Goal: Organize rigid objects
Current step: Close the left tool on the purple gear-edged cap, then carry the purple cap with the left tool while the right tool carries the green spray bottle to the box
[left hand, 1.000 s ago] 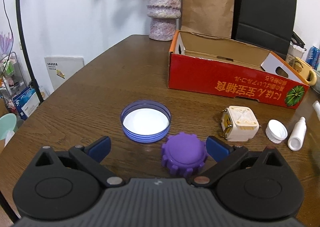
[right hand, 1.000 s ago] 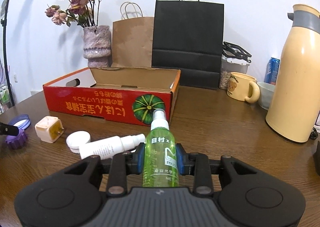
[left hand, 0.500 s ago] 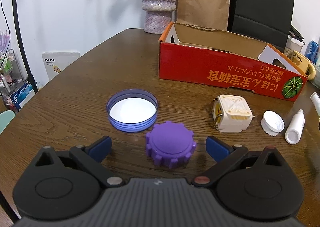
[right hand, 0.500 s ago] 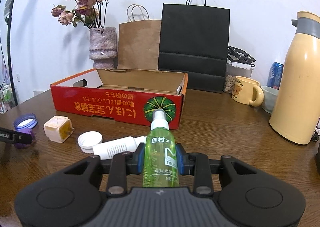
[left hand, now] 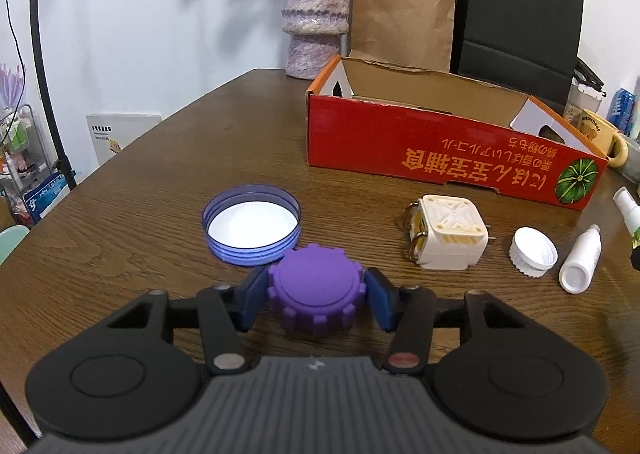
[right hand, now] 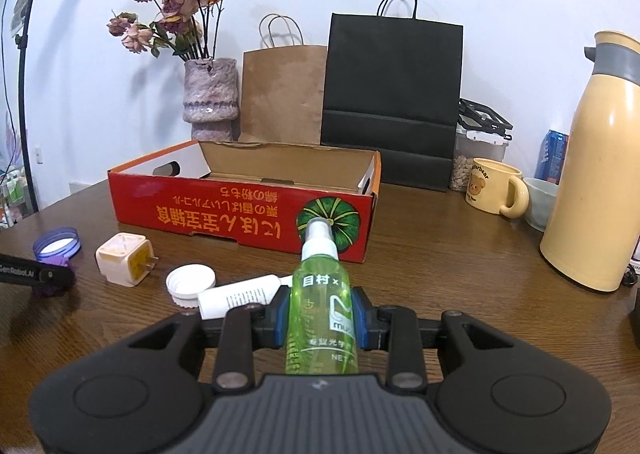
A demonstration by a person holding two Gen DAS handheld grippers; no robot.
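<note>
A brown wooden table [left hand: 168,158] is filling both views. Toward its back, an open red cardboard box [left hand: 448,150] is sitting with its interior looking empty, probably the place where the loose items are meant to go.

In the right wrist view, the right gripper [right hand: 320,324] is clamping a green spray bottle [right hand: 320,310] across its lower body, nozzle pointing away toward the box. The bottle is looking like light, smooth plastic, likely a little slippery, so the flat mid-body grip seems sensible.

In the left wrist view, the left gripper [left hand: 316,296] is pressing both blue pads [left hand: 378,304] against the sides of a purple knobbed cap [left hand: 316,294], which is sitting near the table's front edge, just in front of a blue-rimmed lid [left hand: 251,229]. The cap is appearing stiff and light; its ridged rim should be giving good purchase.

To the right, a cream plug adapter [left hand: 448,238], a white ribbed cap [left hand: 533,251] and a small white bottle [left hand: 581,259] are lying loose, close together.
</note>
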